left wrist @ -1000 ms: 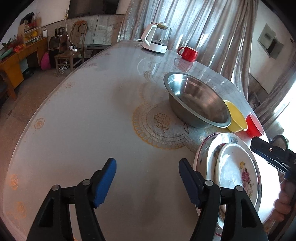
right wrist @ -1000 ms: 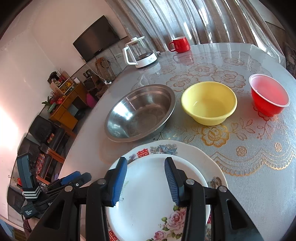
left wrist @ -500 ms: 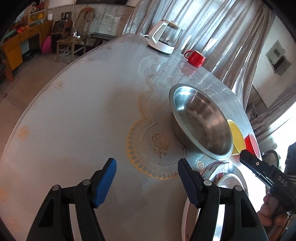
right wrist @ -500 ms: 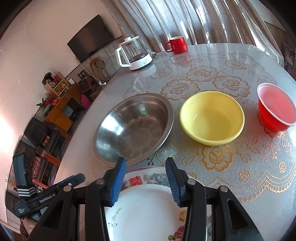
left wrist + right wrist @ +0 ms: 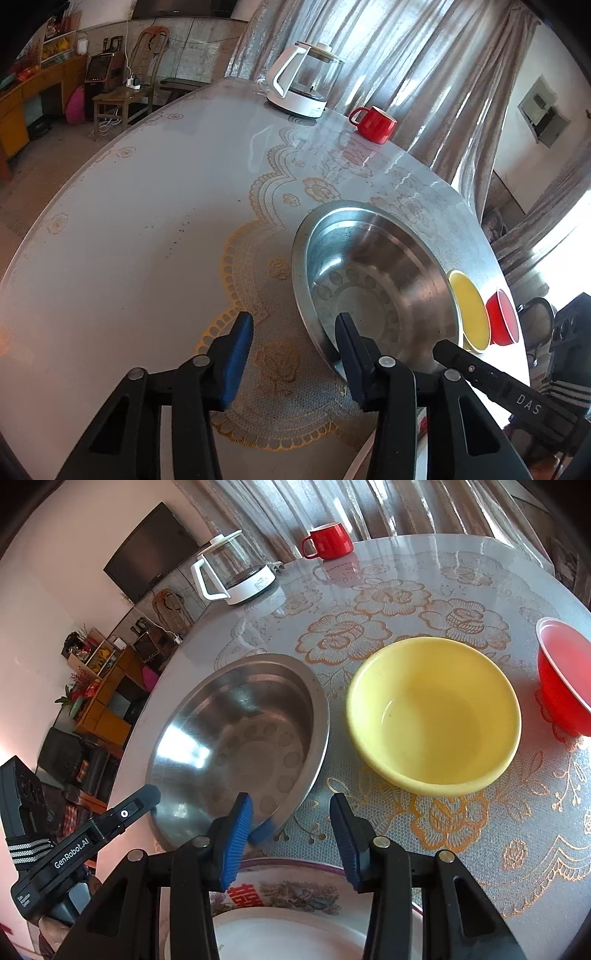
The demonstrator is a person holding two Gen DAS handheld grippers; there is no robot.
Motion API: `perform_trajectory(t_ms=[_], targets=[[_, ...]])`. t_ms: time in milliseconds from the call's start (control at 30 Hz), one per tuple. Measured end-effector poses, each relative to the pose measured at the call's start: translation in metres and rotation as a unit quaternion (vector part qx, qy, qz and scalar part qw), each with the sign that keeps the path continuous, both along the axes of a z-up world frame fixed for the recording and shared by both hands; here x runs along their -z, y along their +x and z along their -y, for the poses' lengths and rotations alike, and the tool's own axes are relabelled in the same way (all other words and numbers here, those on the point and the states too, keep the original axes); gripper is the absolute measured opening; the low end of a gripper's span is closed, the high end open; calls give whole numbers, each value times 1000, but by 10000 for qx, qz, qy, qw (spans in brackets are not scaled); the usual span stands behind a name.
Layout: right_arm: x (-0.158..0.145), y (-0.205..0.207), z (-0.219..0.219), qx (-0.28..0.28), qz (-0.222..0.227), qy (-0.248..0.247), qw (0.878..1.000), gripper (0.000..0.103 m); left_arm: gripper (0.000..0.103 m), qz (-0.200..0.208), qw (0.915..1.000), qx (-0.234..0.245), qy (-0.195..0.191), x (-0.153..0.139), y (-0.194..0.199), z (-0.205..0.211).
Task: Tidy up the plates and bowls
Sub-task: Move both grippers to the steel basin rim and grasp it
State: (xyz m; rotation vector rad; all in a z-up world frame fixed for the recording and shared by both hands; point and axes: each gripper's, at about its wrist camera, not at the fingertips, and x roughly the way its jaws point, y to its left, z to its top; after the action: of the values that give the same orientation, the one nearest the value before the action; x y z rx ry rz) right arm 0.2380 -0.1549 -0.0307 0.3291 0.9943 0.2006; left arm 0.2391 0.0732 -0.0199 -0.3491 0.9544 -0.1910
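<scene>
"DAS" in white on the black right gripper (image 5: 524, 397) body, at 4 o'clock | "GenRobot.AI" in white on the black left gripper (image 5: 70, 853) body, at 8 o'clock | red Chinese character on plate (image 5: 288, 890) rim, at 6 o'clock

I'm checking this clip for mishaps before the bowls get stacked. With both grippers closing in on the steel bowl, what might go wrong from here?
1. The left gripper and right gripper each straddle the near rim of the steel bowl, jaws closing; a thin, slick rim may slip or tip.
2. The two grippers sit close together and might bump.
3. The yellow bowl stands right beside the steel one, so a swing may knock it toward the red bowl.
</scene>
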Motion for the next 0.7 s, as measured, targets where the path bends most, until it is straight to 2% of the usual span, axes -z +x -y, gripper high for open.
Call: perform_trajectory(t_ms=[133, 200, 300, 400, 700], targets=[[0, 5, -7, -116, 60, -197, 9997, 27, 29, -3, 9998, 138, -164, 3, 3, 3], [-2, 6, -13, -214, 101, -346, 9991, 25, 23, 62, 9997, 205, -99, 1, 0, 7], [-6, 5, -21, -320, 237, -552, 9977, 25, 22, 175, 9996, 197, 127, 1, -7, 8], [-8, 2, -28, -439, 299, -677, 9963, 25, 22, 165, 9998, 80, 25, 2, -14, -1], [-7, -13, -63, -967, 304, -571, 9932, 25, 25, 256, 9987, -394, 179, -4, -59, -37]])
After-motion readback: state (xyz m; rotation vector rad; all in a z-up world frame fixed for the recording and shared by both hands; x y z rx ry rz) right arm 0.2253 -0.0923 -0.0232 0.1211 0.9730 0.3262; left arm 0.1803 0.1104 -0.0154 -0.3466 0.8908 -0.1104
